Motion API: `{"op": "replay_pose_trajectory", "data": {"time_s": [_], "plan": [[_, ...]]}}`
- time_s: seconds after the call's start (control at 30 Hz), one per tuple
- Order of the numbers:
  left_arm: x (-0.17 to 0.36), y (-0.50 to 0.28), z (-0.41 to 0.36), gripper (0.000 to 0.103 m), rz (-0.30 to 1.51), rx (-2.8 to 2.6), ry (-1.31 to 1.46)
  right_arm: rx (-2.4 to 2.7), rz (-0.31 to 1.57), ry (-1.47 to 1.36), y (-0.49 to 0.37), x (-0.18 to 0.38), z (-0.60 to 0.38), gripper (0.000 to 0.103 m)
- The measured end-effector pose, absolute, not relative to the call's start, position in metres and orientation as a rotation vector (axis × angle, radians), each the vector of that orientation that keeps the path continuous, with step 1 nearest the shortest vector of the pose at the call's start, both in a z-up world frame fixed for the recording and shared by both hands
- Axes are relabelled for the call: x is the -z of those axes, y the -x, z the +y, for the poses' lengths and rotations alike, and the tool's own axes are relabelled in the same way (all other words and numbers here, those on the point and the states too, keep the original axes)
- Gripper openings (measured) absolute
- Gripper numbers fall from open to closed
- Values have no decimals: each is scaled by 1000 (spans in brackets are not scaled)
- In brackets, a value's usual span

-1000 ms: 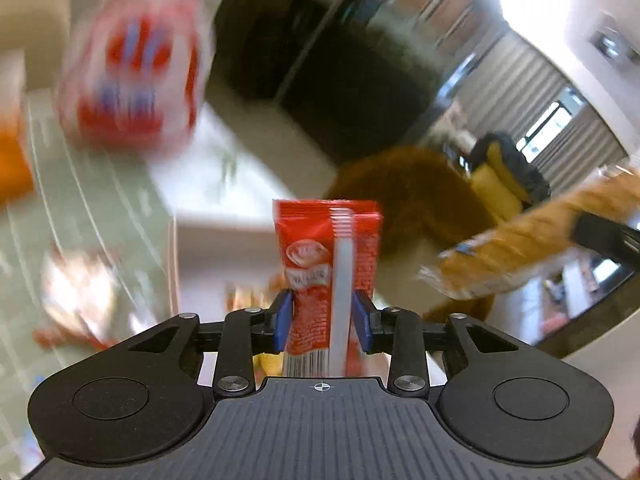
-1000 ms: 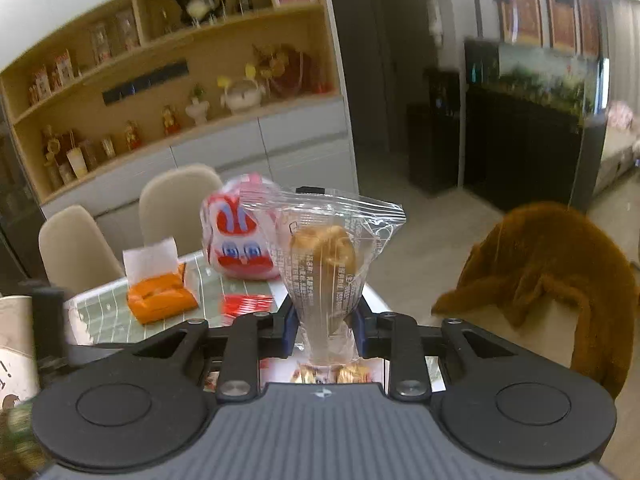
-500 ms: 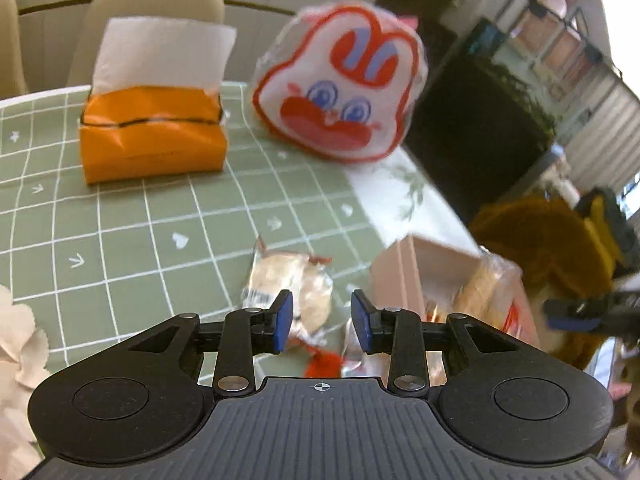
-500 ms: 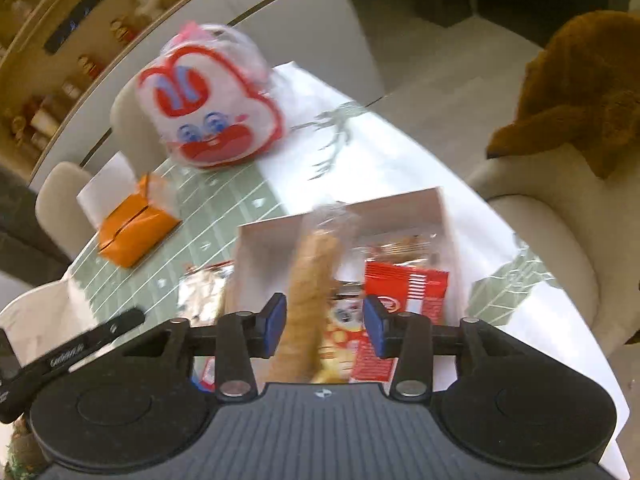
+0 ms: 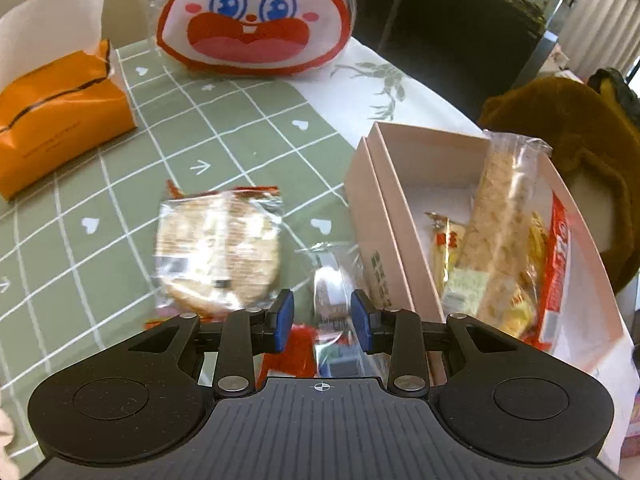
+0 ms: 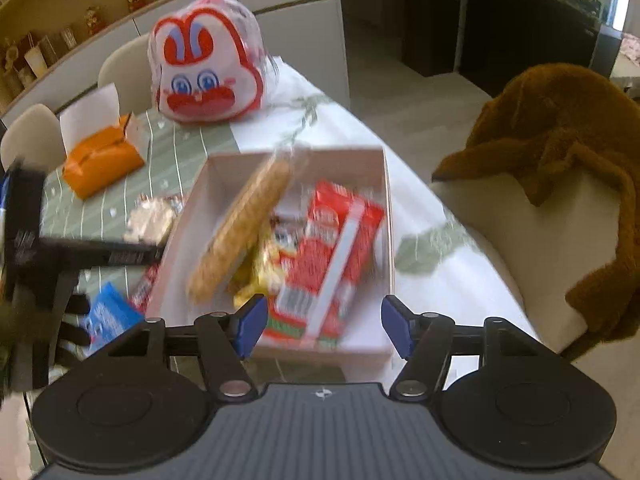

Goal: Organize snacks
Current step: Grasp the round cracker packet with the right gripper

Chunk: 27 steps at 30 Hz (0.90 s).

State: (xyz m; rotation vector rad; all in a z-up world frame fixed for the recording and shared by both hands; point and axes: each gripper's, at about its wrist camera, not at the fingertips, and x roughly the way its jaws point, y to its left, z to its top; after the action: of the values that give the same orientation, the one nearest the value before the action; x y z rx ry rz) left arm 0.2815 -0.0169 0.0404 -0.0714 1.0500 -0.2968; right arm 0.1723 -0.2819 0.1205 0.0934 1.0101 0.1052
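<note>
A pink cardboard box point(image 5: 370, 208) point(image 6: 382, 178) holds a long wrapped breadstick point(image 5: 496, 224) point(image 6: 240, 224), a red snack packet point(image 6: 332, 256) point(image 5: 558, 256) and small yellow-wrapped snacks point(image 6: 264, 268). My left gripper point(image 5: 322, 316) is open over a small clear-wrapped snack point(image 5: 332, 284) lying left of the box, with a wrapped round cracker point(image 5: 218, 252) beside it. My right gripper point(image 6: 322, 322) is open wide and empty above the box's near edge. A blue packet point(image 6: 106, 316) lies left of the box.
A rabbit-face snack bag point(image 5: 256, 16) point(image 6: 204, 76) and an orange tissue box point(image 5: 56, 120) point(image 6: 102, 156) stand at the back of the green checked tablecloth point(image 5: 240, 128). A chair with a brown fur throw point(image 6: 560, 184) stands right of the table.
The red packet left my left gripper and the breadstick left my right gripper; both now lie in the box. My left gripper swung down toward the loose snacks; my right gripper opened wider.
</note>
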Motion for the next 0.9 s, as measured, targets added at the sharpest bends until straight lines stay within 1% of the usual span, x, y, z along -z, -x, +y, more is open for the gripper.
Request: {"op": "replay_pose_trajectory", "data": {"time_s": [0.07, 0.13, 0.17, 0.23, 0.3, 0.4, 0.5, 0.63, 0.67, 0.7, 0.73, 0.77, 0.8, 0.9], "plan": [[-36, -283, -13, 38, 1040, 321, 98, -97, 1018, -95, -158, -112, -280, 63], [-32, -279, -7, 38, 1047, 327, 92, -111, 1034, -112, -144, -103, -277, 64], [-31, -275, -4, 38, 1041, 339, 82, -127, 1047, -126, -138, -98, -274, 64], [-33, -262, 0, 34, 1047, 349, 37, -161, 1075, -139, -131, -87, -266, 64], [-34, -247, 8, 34, 1035, 346, 1, -195, 1102, -132, -127, -76, -252, 64], [-35, -230, 29, 33, 1043, 323, 28, -241, 1114, -128, -128, -67, -226, 64], [-36, -213, 55, 31, 1029, 263, 41, -282, 1106, -129, -136, -65, -197, 64], [-47, -188, 98, 31, 984, 211, 212, -383, 1061, -124, -153, -88, -157, 64], [-50, -180, 105, 31, 966, 194, 242, -401, 1047, -119, -161, -96, -147, 66], [-53, -173, 110, 31, 953, 178, 263, -409, 1036, -112, -171, -105, -135, 74], [-56, -163, 115, 31, 942, 158, 282, -407, 1032, -107, -184, -112, -123, 85], [-57, -158, 117, 31, 941, 145, 290, -398, 1035, -101, -200, -117, -108, 90], [-58, -153, 118, 31, 948, 134, 291, -386, 1039, -100, -216, -117, -94, 94], [-58, -136, 124, 31, 969, 112, 291, -311, 1041, -105, -266, -103, -59, 94]]}}
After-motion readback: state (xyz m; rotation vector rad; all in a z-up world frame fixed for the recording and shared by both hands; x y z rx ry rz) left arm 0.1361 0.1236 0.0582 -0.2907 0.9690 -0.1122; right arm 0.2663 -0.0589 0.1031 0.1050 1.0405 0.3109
